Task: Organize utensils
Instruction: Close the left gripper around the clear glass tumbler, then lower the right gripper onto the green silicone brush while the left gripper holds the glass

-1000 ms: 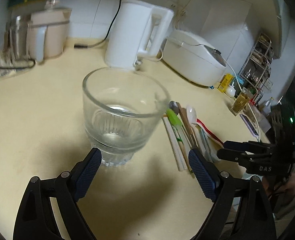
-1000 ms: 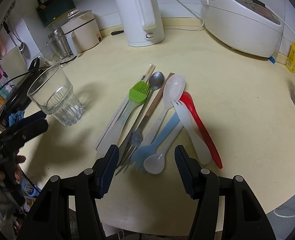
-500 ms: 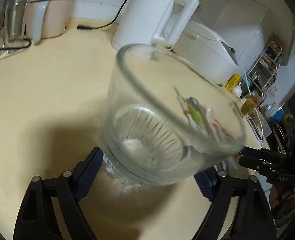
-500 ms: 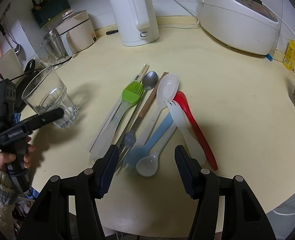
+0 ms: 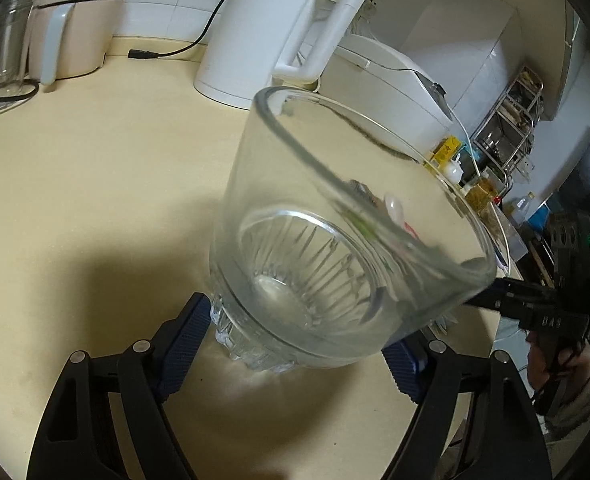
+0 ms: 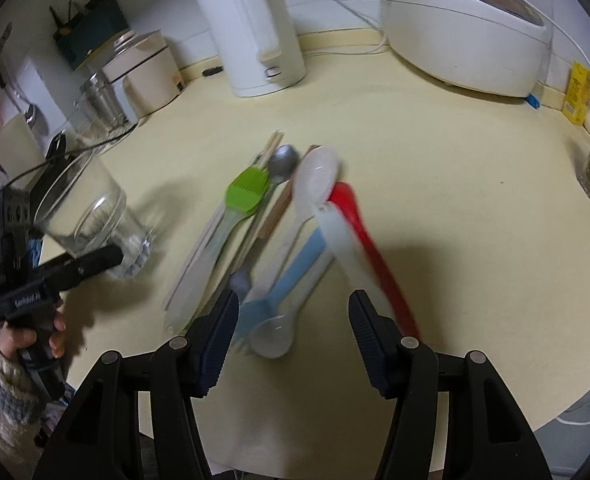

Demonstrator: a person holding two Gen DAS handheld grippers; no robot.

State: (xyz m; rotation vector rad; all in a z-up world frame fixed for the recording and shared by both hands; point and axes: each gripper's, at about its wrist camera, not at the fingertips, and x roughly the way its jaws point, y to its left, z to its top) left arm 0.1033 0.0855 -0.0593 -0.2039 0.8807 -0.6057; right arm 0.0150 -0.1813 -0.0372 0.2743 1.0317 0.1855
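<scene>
On a cream kitchen counter (image 6: 455, 208), the sorting has barely begun: every utensil lies loose in a fan at the middle of the right wrist view, and the clear glass tumbler (image 5: 335, 240) meant, by all appearances, to receive them holds nothing. The left gripper (image 5: 295, 340) has the tumbler between its blue pads (image 5: 183, 340), one pad against the ribbed base at 8 o'clock and the other tucked behind the glass wall at 4 o'clock; the glass leans toward 2 o'clock, its foot apparently tipped off the counter, though whether the pads press it firmly cannot be told. In the right wrist view the same tumbler sits at 9 o'clock, well apart from the pile. The right gripper (image 6: 295, 332) hangs spread wide and empty just above the near ends of the utensils: a green silicone brush (image 6: 247, 190), a metal spoon (image 6: 283, 160), wooden chopsticks (image 6: 271, 146), a pale plastic spoon (image 6: 315, 176), a blue fork (image 6: 287, 280), a red spoon (image 6: 359, 220) and a white fork (image 6: 339, 236), blurred by motion. It touches none of them. A white kettle (image 6: 255, 28) stands at 12 o'clock and a rice cooker (image 6: 467, 28) at 1 o'clock. Left to do, on this evidence: everything.
</scene>
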